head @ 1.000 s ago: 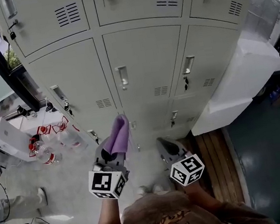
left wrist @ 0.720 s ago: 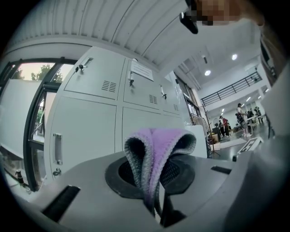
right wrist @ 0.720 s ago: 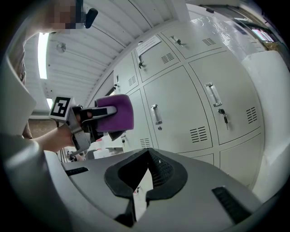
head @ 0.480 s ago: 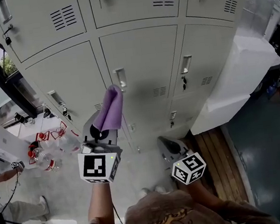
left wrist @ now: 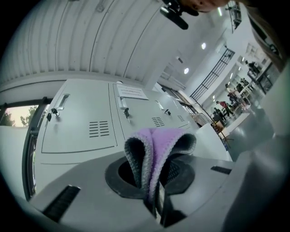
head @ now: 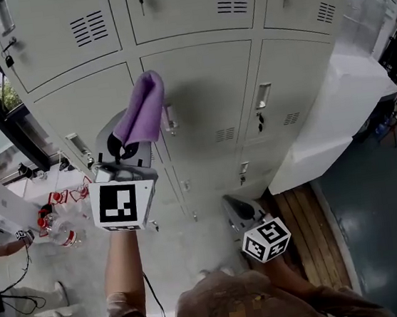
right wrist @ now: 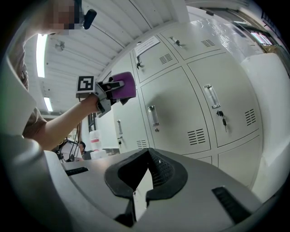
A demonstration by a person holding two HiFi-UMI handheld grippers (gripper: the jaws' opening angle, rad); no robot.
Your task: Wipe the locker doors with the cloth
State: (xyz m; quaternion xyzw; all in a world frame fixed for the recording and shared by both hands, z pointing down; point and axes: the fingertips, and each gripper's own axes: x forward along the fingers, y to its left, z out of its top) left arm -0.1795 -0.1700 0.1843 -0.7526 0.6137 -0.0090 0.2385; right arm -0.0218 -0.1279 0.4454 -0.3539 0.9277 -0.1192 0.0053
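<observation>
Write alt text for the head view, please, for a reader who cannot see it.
The left tool is shut on a folded purple cloth and is raised in front of a wall of pale grey locker doors. The right tool is lower down, shut and empty.

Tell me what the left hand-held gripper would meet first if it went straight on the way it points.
Probably a pale grey metal locker door, touched first by the folded purple cloth clamped in the left hand-held gripper. The gap is hard to judge.

No writing on the lockers (head: 205, 96) is legible.
</observation>
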